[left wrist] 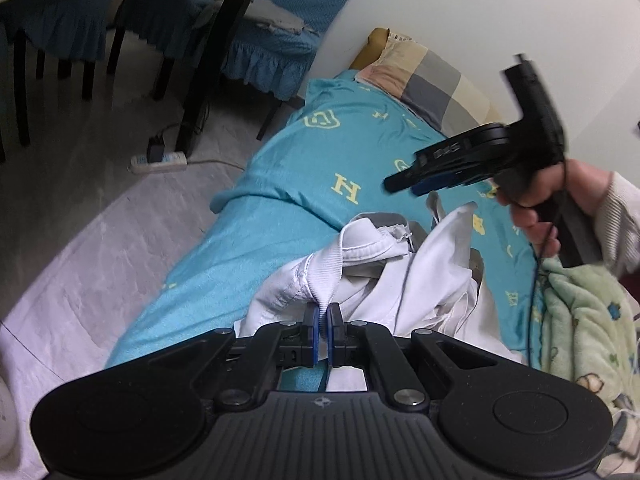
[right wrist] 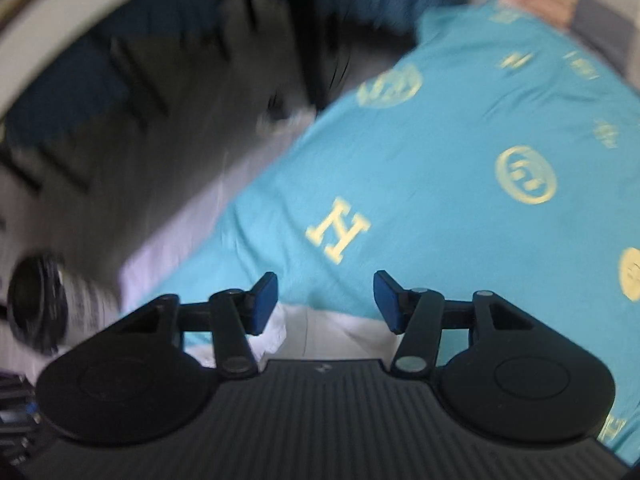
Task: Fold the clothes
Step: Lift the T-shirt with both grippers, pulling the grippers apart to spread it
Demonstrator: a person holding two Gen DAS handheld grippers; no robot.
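Observation:
A crumpled white garment (left wrist: 372, 272) with grey parts lies on a bed with a teal sheet (left wrist: 320, 160) printed with yellow letters. My left gripper (left wrist: 323, 314) is shut on a ribbed white edge of the garment. My right gripper (left wrist: 404, 184) hovers above the sheet beyond the garment, held by a hand at the right. In the right wrist view, which is blurred, the right gripper (right wrist: 325, 300) is open and empty above the teal sheet (right wrist: 460, 168), with a bit of the white garment (right wrist: 328, 332) below its fingers.
A checked pillow (left wrist: 432, 80) lies at the head of the bed against a white wall. A pale green fleece blanket (left wrist: 588, 320) lies at the right. Left of the bed are a grey floor, a power strip (left wrist: 160, 160), a dark table leg (left wrist: 216, 60) and blue-covered chairs (left wrist: 264, 52).

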